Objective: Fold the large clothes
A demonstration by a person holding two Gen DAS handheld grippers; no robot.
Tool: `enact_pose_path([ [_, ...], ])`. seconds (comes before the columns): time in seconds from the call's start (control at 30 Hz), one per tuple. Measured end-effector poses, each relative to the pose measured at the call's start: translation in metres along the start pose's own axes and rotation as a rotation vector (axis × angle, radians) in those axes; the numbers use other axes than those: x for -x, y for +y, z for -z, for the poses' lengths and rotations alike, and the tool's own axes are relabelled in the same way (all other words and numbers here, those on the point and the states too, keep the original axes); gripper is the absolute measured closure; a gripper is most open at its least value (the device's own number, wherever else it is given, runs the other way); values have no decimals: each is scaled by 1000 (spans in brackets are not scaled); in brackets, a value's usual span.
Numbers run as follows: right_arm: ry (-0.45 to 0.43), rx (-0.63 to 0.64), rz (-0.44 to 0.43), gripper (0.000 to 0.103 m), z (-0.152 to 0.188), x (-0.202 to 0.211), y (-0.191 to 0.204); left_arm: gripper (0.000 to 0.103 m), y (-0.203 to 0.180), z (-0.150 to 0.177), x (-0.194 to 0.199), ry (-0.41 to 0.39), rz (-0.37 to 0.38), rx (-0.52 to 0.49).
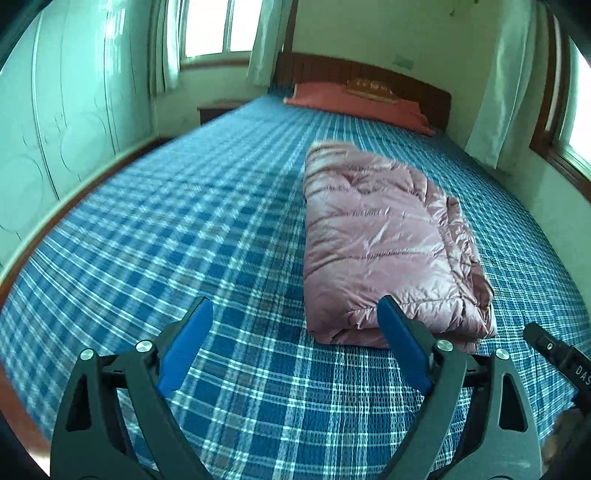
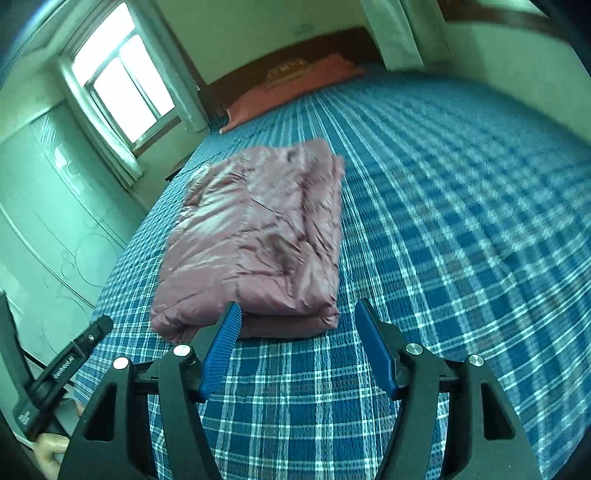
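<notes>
A pink quilted puffer jacket [image 1: 384, 243] lies folded into a thick rectangle on the blue plaid bed [image 1: 184, 229]. My left gripper [image 1: 295, 306] hangs above the bed in front of the jacket's near left corner, jaws wide open, nothing between the blue pads [image 1: 184, 350]. In the right wrist view the same jacket [image 2: 258, 236] lies ahead and to the left. My right gripper [image 2: 297, 312] is raised in front of the jacket's near right edge, jaws open and empty. Neither gripper touches the jacket.
A red pillow [image 1: 354, 101] and dark wooden headboard [image 1: 369, 74] sit at the far end of the bed. A pale wardrobe [image 1: 55, 129] runs along the left side; curtained windows [image 1: 218, 26] are behind. The other gripper's body [image 2: 62, 365] shows at each view's lower edge.
</notes>
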State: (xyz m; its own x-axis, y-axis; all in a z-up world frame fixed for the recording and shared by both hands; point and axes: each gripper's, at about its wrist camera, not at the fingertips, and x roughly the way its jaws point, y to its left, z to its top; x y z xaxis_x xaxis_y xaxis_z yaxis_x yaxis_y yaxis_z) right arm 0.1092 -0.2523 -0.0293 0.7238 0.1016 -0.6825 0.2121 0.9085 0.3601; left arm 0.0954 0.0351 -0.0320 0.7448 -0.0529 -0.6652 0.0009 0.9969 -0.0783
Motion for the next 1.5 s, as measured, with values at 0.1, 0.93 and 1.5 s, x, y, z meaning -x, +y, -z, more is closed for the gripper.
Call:
enact_pose_path([
  [0.1,-38,52,33,34,4,17,15,7,-6,0,18,-37,-53,-34],
  [0.93,-168,199,101,31,2,69,71,4,-16,-2,88,-145,-59,-47],
  [1.5,-174,210,97,29,3,68,75,4,-21,2,92,-135,-51,-43],
])
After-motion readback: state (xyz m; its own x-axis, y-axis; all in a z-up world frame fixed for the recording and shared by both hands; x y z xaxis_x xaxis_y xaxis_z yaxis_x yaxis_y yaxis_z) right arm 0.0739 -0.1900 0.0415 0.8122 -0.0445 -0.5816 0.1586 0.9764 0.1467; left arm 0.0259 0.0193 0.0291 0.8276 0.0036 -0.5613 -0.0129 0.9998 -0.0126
